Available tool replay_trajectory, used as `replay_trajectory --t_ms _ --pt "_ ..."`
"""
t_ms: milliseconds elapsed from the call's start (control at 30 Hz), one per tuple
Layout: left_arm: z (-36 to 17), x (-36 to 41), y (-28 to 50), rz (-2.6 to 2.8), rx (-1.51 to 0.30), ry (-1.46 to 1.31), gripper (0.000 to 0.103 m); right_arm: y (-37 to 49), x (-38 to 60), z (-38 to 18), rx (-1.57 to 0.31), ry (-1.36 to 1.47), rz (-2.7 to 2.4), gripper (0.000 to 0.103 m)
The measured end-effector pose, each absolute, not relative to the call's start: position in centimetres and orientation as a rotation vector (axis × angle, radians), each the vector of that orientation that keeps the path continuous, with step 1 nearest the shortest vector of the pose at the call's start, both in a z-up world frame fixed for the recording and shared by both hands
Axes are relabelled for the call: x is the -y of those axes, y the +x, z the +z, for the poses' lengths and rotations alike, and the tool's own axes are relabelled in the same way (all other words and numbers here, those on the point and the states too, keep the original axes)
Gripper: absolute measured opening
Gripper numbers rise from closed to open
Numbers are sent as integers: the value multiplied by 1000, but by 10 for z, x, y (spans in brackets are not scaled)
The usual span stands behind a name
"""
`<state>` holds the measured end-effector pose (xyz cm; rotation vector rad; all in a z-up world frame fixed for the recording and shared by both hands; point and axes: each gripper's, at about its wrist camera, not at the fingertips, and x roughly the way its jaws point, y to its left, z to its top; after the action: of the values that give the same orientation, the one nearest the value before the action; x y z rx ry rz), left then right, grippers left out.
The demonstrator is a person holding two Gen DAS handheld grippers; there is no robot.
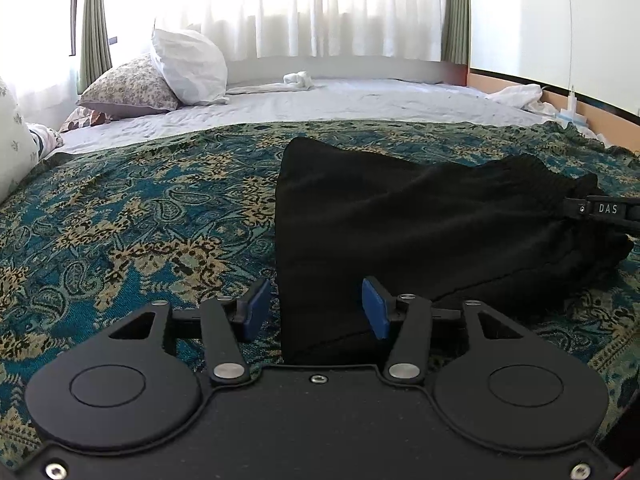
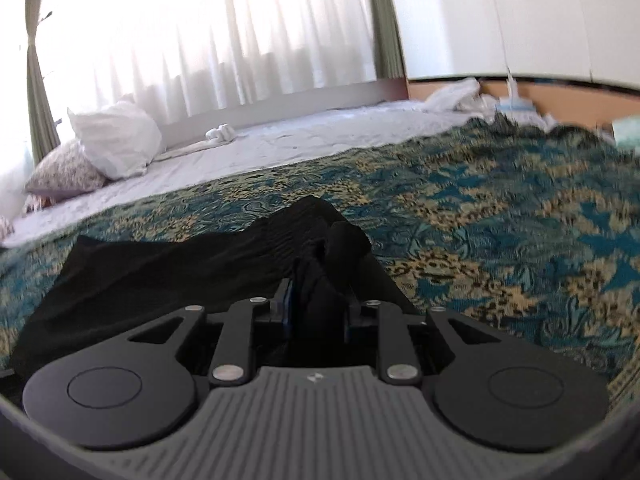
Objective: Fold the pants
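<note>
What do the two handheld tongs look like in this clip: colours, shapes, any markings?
Both are matt black, with two round discs at the base and angled link arms pinned by silver screws. The left tongs carry blue pads on their fingertips. The right tongs have a grey ribbed plate behind the linkage, with blue barely showing on the pads. In the left view their side bears white letters "DAS". No sleeves or cables show.

Matt black cloth pants [image 1: 400, 220]; rough woven patterned bedspread [image 1: 140, 208]
</note>
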<state>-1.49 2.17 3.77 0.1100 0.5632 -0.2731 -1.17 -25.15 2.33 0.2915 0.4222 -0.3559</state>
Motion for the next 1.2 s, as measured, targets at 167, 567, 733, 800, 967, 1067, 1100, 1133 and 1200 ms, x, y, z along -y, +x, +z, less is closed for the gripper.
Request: replay_trajectory --t_ms 167,567,733,800,967,1067,1100,1133,1200 --pt "38 -19 -17 -276 -564 109 50 -21 266 19 -386 407 -360 33" --pt "39 -20 -25 -272 -562 143 52 -41 277 19 -292 442 -533 50" --pt "40 -20 -29 -261 -559 149 53 -39 280 22 -378 321 -614 33" --pt "41 -20 -30 -261 -560 148 53 -44 278 28 -357 300 -629 33" --pt "39 -18 -31 -268 -563 140 50 -54 249 46 -290 223 -404 42" --pt "39 -19 -33 -275 -565 134 49 -46 223 48 -306 166 -253 46" --pt "40 -20 -35 -279 -565 134 49 -42 214 47 -313 142 -222 46" --pt "40 -21 -36 -280 -565 133 49 -38 205 46 -324 119 -194 46" --pt "40 -24 -39 -285 -567 127 49 -28 190 37 -379 82 -146 54"
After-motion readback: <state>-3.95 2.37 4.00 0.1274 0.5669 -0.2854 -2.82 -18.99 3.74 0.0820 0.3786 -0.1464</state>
